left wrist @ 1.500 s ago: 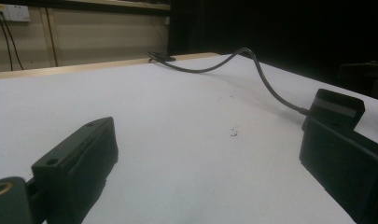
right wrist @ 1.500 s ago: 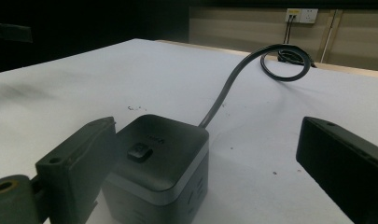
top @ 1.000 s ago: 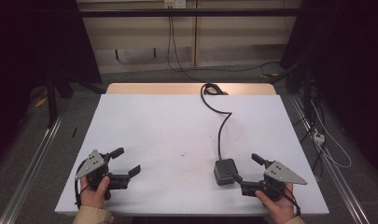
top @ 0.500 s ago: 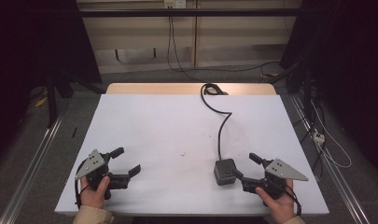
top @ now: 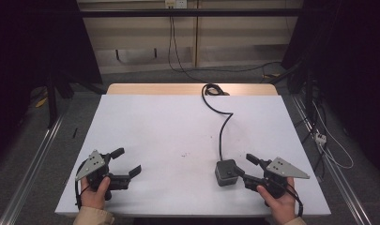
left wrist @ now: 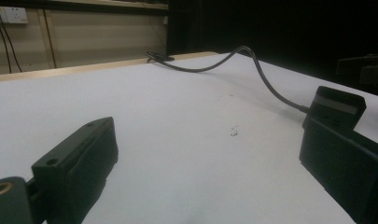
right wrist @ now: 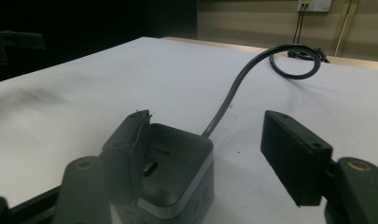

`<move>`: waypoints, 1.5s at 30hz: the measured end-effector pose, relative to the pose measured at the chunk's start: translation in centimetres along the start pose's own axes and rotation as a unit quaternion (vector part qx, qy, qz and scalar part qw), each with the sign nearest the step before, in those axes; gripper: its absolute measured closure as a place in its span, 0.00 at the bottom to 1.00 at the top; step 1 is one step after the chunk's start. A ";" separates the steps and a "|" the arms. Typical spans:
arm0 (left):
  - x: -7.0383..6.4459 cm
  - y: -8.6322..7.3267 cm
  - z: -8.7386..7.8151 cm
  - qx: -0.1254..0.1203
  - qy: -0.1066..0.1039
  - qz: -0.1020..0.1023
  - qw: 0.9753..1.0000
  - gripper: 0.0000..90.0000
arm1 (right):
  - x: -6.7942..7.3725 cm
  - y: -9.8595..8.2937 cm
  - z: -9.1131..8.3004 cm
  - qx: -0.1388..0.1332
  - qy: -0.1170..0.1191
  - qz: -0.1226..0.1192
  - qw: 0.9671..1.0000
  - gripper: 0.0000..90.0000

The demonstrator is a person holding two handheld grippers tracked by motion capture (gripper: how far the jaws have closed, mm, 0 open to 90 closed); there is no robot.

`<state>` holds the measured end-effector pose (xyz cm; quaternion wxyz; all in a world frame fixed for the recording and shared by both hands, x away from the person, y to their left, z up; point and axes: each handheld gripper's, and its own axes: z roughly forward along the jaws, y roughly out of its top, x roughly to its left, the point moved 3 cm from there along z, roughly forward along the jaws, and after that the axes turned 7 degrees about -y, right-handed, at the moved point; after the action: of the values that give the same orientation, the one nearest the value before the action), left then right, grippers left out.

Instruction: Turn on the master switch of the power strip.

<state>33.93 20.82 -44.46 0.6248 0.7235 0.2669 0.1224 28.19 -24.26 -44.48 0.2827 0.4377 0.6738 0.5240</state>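
Observation:
A dark grey cube-shaped power block (top: 226,172) sits near the table's front right, and its black cable (top: 220,123) runs to a coil at the far edge. My right gripper (top: 246,169) is open just right of the block, its nearer jaw against the block's side. In the right gripper view the block (right wrist: 179,163) lies low between the jaws of the right gripper (right wrist: 210,154), with the left jaw overlapping its left edge. My left gripper (top: 126,162) is open at the front left, with nothing between its fingers. The left gripper view looks past the left gripper (left wrist: 210,172) to the block (left wrist: 339,105).
The white table top (top: 178,126) has a wooden strip along its far edge. The cable's coil (right wrist: 294,58) lies at the back. Wall sockets (top: 174,3) and floor cables (top: 319,136) are beyond and right of the table.
My right gripper has edged left, closing in on the power block. The block and the left gripper have stayed put.

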 end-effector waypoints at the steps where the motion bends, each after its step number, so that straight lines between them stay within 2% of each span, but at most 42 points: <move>1: 0.0 0.0 0.0 0.000 0.000 0.000 1.000 0.04 | 0.1 0.0 0.0 0.001 0.001 0.002 1.000 0.39; 7: 0.0 0.0 0.0 0.000 0.000 0.000 1.000 0.04 | 0.1 0.0 0.2 0.006 0.006 -0.002 1.000 0.44; 8: 0.0 0.0 0.0 0.000 0.000 0.000 1.000 0.04 | 0.1 0.1 0.2 0.008 0.010 -0.002 1.000 0.48; 14: 0.0 0.0 0.1 0.000 -0.002 0.001 1.000 0.04 | 0.2 0.1 0.4 0.010 0.013 -0.004 1.000 0.53; 23: 0.0 0.0 0.0 -0.001 -0.001 0.001 1.000 0.04 | 0.5 0.1 0.8 0.021 0.029 -0.011 0.999 0.66; 31: 0.0 0.0 0.0 -0.001 -0.002 0.002 1.000 0.04 | 0.6 0.1 1.0 0.026 0.041 -0.005 0.999 0.75; 40: 0.0 0.0 0.0 -0.001 -0.002 0.002 1.000 0.04 | 0.7 0.0 1.2 0.033 0.048 -0.006 0.998 0.81; 45: 0.0 0.0 0.0 0.000 -0.002 0.002 1.000 0.04 | 0.9 0.1 1.2 0.039 0.060 -0.004 0.997 0.87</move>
<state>33.92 20.77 -44.47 0.6253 0.7240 0.2643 0.1223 28.78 -22.92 -44.71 0.2261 0.4135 0.7113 0.5215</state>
